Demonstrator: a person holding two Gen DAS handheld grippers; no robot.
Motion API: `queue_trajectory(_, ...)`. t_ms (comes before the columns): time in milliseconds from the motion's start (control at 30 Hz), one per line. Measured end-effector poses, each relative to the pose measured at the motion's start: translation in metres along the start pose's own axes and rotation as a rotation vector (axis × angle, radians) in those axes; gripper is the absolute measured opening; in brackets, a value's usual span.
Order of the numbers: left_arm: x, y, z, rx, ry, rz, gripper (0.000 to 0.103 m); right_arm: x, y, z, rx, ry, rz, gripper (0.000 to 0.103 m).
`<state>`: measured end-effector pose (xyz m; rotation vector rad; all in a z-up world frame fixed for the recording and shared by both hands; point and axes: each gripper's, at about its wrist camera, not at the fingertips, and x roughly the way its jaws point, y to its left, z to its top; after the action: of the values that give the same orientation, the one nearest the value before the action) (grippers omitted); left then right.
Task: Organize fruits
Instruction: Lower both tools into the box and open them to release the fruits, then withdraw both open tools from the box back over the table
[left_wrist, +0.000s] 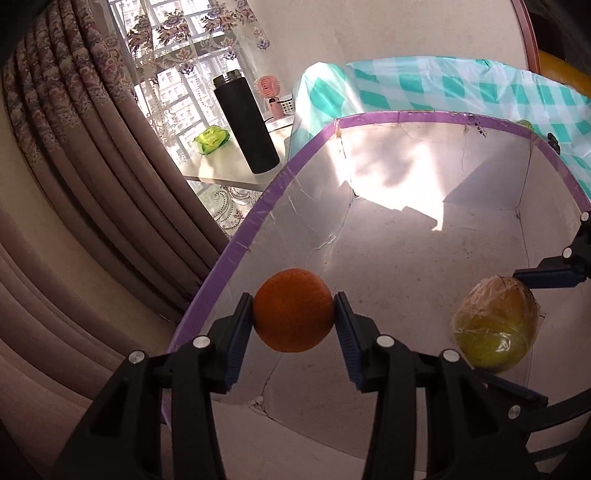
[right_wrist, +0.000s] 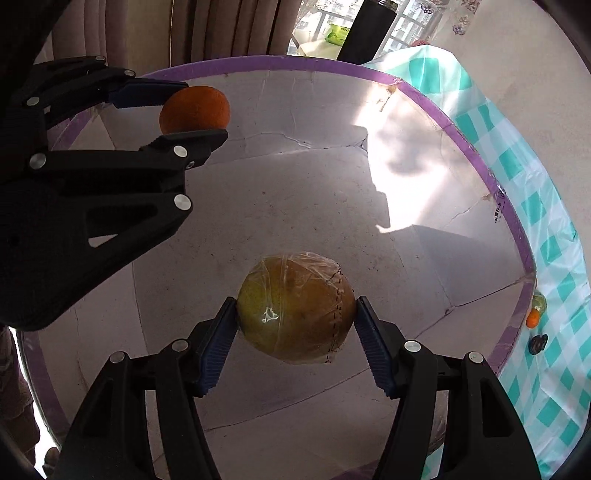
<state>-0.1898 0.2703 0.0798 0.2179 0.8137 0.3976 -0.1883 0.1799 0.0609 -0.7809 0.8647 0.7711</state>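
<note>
Left gripper (left_wrist: 294, 317) grips orange (left_wrist: 293, 310); right gripper (right_wrist: 295, 325) grips wrapped fruit (right_wrist: 295, 306).

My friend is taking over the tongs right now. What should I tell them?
Left tongs: shut on the orange, held over the box.
Right tongs: shut on the wrapped pear, also over the box.
Done: both fruits picked up and brought above the box; nothing lies in it yet.
Left: lower and let go of both. A few small things remain on the checked cloth beside the box.
</note>
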Motion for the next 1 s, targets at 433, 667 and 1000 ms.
queue_trajectory(433, 0.013, 0.011, 0.019, -0.005, 0.065, 0.037, 0.092, 0.007, -0.005, 0.01, 0.034, -0.02, -0.084, 0.08)
queue_trajectory(667, 0.029, 0.013, 0.033, -0.013, 0.086, 0.081, 0.092, 0.009, -0.014, 0.02, 0.101, -0.098, -0.096, 0.08)
queue_trajectory(1000, -0.008, 0.01, 0.036, -0.08, 0.012, 0.255, 0.101, -0.044, -0.066, 0.0, 0.307, -0.374, -0.004, 0.085)
